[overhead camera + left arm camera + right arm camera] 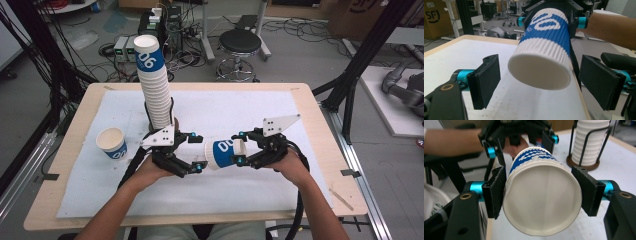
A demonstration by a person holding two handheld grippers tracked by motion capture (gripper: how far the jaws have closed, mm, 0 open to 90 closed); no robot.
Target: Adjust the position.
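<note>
Paper cup point(541, 200) clamped sideways in right gripper point(541, 192) fingers.

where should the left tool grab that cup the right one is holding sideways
On the ribbed white band at the free end of the paper cup, coming straight on from the left. The cup lies on its side in the air, with the right tool clamped across the other end. The left tool already has its pads open on either side, so closing across the round wall there looks safest.
</note>
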